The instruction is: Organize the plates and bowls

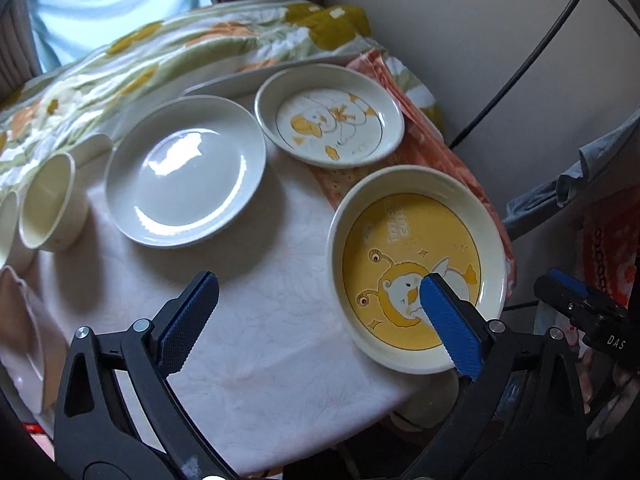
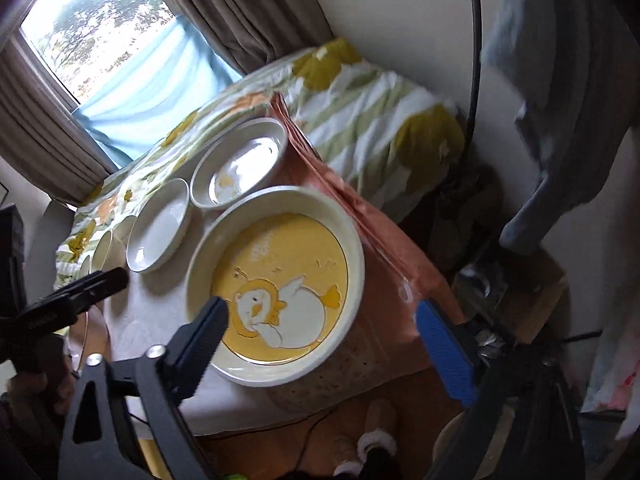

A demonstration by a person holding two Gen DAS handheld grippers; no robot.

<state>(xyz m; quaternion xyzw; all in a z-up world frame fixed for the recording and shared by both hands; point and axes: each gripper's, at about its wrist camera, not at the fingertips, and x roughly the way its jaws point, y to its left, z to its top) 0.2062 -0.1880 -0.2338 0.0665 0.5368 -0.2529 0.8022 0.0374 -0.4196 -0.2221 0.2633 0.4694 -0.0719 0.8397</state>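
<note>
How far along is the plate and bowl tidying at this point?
Barely started: nothing looks stacked. The yellow plate, duck plate, plain white plate and cream bowl all lie apart on the table. Left gripper and right gripper are open, empty, nearest the yellow plate. All gathering remains.
</note>
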